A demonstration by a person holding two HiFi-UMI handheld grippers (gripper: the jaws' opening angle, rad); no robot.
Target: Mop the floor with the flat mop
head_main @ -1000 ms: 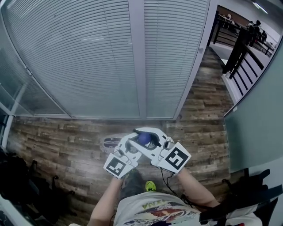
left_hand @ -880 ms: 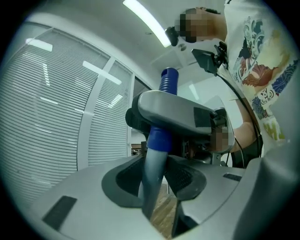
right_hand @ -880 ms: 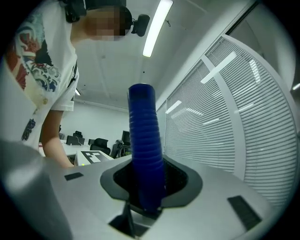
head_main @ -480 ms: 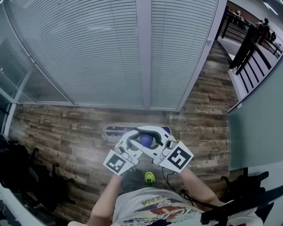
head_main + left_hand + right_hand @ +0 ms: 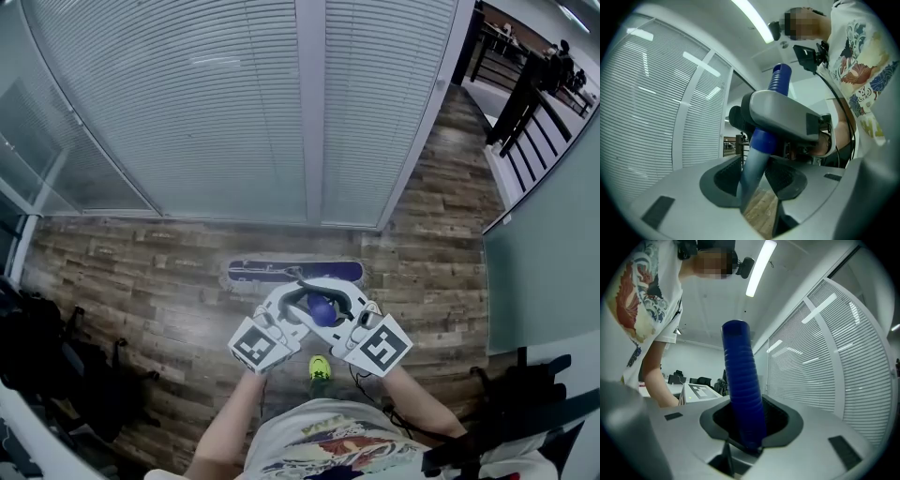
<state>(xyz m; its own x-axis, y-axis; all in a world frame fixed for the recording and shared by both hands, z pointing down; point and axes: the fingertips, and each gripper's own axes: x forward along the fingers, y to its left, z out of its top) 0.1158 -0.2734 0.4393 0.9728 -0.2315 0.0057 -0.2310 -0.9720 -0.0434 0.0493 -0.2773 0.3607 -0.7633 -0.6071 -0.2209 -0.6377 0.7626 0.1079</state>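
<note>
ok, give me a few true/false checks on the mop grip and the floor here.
The left gripper and right gripper both clamp the mop handle. True.
The right gripper holds bare metal. False: it holds the blue grip, its jaws having just eased open slightly around it.
The mop head lies flat on the floor. True.
The floor is tiled. False: it is wood planks.

Dark-blue flat mop (image 5: 295, 272) on the brown wood-plank floor (image 5: 131, 291)
We see its long rectangular pad lying flat and crosswise before us; the pale metal shaft (image 5: 751, 183) rises at a tilt to a ribbed blue grip (image 5: 742, 394).
</note>
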